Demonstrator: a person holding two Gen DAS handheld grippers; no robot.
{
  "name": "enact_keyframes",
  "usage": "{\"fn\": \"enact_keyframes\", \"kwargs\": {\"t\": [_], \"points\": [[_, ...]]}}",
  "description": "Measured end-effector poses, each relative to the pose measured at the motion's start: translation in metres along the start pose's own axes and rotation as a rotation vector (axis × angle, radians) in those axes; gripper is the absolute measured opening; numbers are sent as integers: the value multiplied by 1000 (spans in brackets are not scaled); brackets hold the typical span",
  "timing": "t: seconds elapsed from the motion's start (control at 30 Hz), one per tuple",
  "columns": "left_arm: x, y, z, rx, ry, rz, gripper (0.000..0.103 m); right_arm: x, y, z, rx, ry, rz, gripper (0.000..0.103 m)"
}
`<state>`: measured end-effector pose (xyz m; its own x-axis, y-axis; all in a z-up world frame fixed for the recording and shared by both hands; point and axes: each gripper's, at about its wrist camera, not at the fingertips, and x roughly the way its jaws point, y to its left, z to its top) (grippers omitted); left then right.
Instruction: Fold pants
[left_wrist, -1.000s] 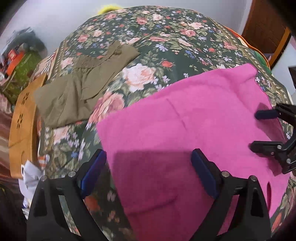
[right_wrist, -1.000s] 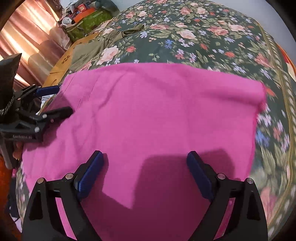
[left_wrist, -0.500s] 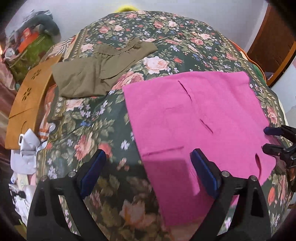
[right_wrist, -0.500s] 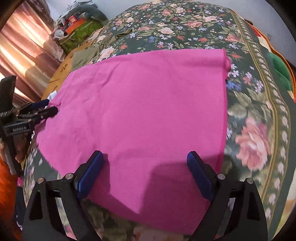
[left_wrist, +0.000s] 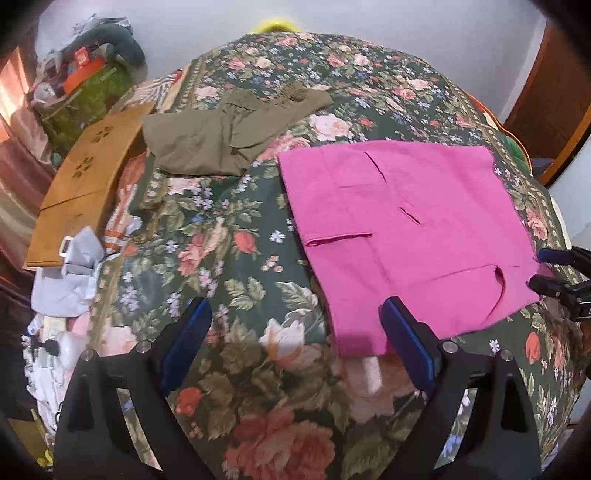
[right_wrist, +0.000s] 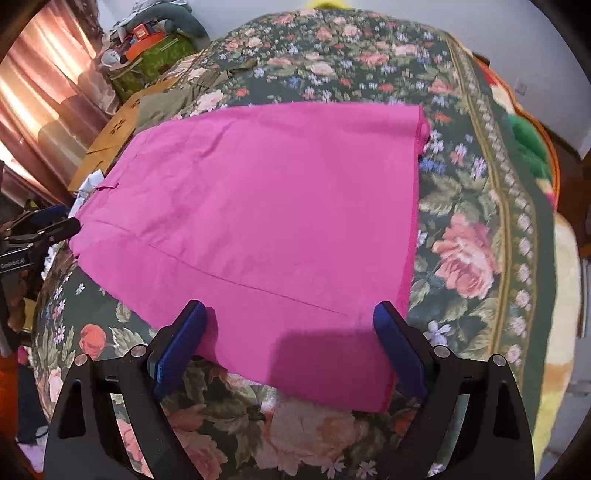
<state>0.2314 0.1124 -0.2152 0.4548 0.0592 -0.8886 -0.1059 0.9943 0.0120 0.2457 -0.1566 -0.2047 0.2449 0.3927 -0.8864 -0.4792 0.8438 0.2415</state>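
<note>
Left wrist view, left to right: a wooden board (left_wrist: 85, 184) at the upper left; one pair of olive pants (left_wrist: 225, 136), folded, at the upper centre; one pair of pink pants (left_wrist: 402, 229), folded flat, at centre right on the floral bedspread (left_wrist: 240, 266). The left gripper (left_wrist: 295, 343) hangs above bare bedspread, jaws wide, holding nothing. Right wrist view: the pink pants fill the centre; the right gripper (right_wrist: 288, 339) stands wide apart above their near edge, gripping nothing. Judged step: the fold appears laid down, both grippers clear of the cloth. Any further fold would call for pinching a pink edge again. Count: two pants, two grippers, one board.
</note>
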Motion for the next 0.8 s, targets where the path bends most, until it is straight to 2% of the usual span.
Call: {"fn": "enact_keyframes", "kwargs": {"t": [0.2,0.33,0.53,0.67,0.73,0.8], "points": [[-26,13,0,-101,-47,-75,94,-25,19,0,-9,-135,19,90],[-23,9,-4,-129,-17,-133,94,-29,33,4,2,-192,71,90],[-9,-4,-20,-163,48,-195,94,-3,49,9,-52,-140,54,90],[-5,-14,-27,-162,80,-273,94,8,51,3,-88,-101,30,90],[-3,-19,-29,-163,94,-321,94,9,49,0,-91,-108,39,90],[-1,-24,-28,-155,98,-338,94,9,46,1,-90,-101,52,90]]}}
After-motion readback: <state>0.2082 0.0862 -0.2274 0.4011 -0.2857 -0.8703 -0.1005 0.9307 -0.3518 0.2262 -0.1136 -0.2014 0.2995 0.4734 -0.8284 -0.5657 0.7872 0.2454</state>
